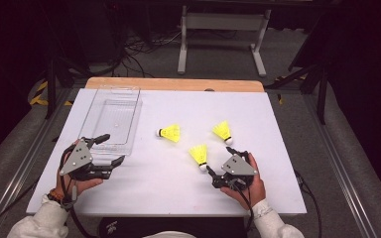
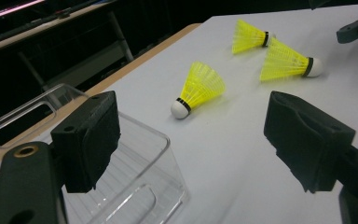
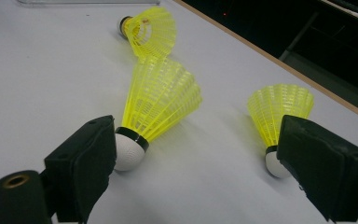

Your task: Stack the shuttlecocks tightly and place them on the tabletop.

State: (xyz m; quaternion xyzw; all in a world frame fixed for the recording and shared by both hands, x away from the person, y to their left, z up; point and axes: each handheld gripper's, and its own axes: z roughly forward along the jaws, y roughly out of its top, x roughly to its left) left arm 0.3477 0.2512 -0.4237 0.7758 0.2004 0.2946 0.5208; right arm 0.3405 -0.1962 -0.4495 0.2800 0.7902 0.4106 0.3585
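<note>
My right gripper (image 1: 213, 174) sits low on the white tabletop (image 1: 258, 124), its fingers (image 3: 81, 168) spread wide and empty, just short of the nearest shuttlecock (image 1: 199, 156). It lies on its side, the white cork (image 3: 129, 151) close beside one finger. I judge it nearly weightless, so a careless nudge could roll it. The yellow skirt (image 3: 163, 98) looks thin and springy and would crush, so I mean to take it at the firm cork or the black band. Two more shuttlecocks lie beyond. My left gripper (image 1: 110, 150) hangs by the clear bin (image 1: 115, 116), fingers (image 2: 91, 140) spread wide, nothing between them.
</note>
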